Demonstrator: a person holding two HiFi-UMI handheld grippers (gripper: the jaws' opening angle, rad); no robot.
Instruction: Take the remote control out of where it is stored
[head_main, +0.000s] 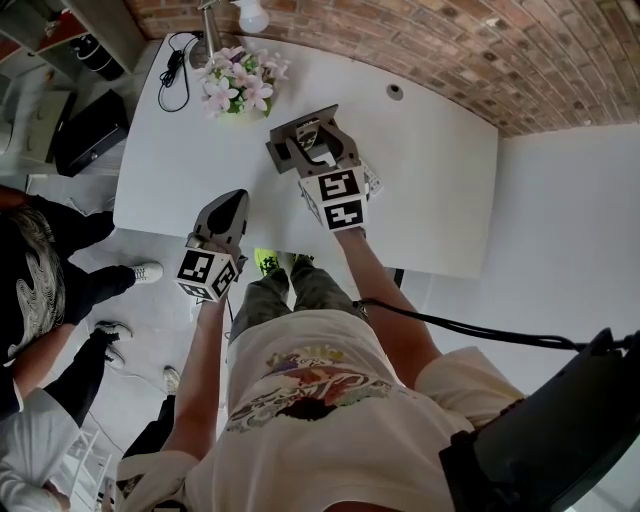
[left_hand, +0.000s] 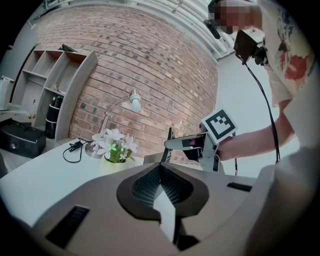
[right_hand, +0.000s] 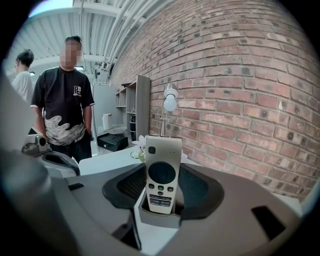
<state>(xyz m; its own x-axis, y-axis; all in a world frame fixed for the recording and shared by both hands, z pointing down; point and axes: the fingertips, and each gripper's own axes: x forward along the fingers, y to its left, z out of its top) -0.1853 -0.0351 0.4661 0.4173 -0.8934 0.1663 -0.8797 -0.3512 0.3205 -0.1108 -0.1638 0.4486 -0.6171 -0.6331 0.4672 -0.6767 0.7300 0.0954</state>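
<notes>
Right tongs (head_main: 312, 140) clasp the remote control (right_hand: 163, 172), upright in its grey holder (right_hand: 160, 216) over the tabletop (head_main: 430, 190). Left tongs (head_main: 232, 203) are closed and empty. Flowers (head_main: 238, 88), lamp (head_main: 250, 15) and cable (head_main: 175, 70) stand beyond.

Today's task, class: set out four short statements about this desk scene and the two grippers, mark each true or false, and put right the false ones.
1. The remote control stands upright in a small grey holder between the jaws of the right gripper. True.
2. The left gripper is holding the flowers. False: its jaws are together with nothing between them, and the flowers stand on the white table.
3. A lamp stands next to the flowers. True.
4. Only the person holding the grippers is in the room. False: another person in a black printed T-shirt stands beside the table.
</notes>
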